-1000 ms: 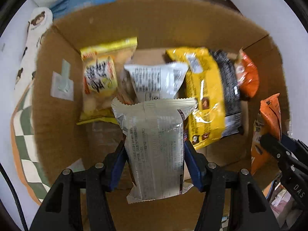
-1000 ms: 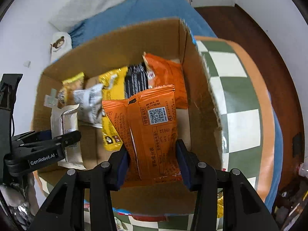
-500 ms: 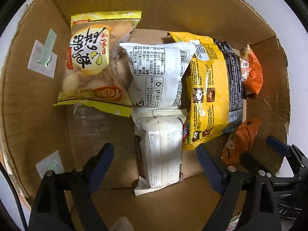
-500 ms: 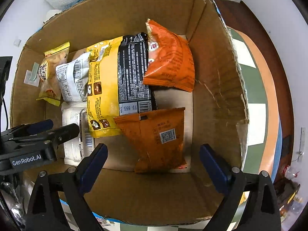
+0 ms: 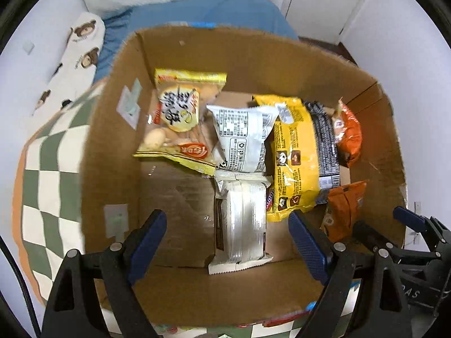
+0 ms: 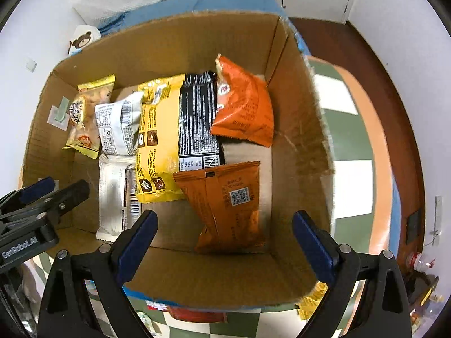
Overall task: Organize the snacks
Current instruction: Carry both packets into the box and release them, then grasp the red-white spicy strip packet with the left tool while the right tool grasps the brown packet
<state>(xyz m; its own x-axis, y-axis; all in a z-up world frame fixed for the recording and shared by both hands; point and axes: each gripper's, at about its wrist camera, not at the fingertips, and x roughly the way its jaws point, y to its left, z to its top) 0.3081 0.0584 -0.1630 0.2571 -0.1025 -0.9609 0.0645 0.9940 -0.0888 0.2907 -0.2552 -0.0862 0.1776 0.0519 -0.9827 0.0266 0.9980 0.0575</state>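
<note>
A cardboard box [image 5: 112,155] [image 6: 296,146] holds several snack packs. A silver-white pack [image 5: 242,222] [image 6: 117,197] lies flat on the box floor below my left gripper [image 5: 227,239], which is open and empty above it. An orange pack [image 6: 228,200] [image 5: 344,208] lies at the near right, under my open right gripper [image 6: 225,242]. Farther back lie a yellow cracker pack [image 5: 180,121], a white pack [image 5: 242,138], a big yellow-and-black bag [image 5: 298,157] [image 6: 174,135] and another orange bag [image 6: 245,107]. Each gripper shows at the edge of the other's view.
The box stands on a green-and-white checked cloth [image 5: 48,169] with an orange border [image 6: 363,129]. A bear-print pillow [image 5: 73,62] and blue bedding [image 5: 214,14] lie behind it. Loose packets [image 6: 310,304] sit on the cloth by the box's near edge. Dark wood floor [image 6: 366,56] is at the right.
Both grippers let go: the silver-white pack and the orange pack dropped onto the box floor. Both sets of jaws spread wide, then the left gripper pulled up and back from the box.
</note>
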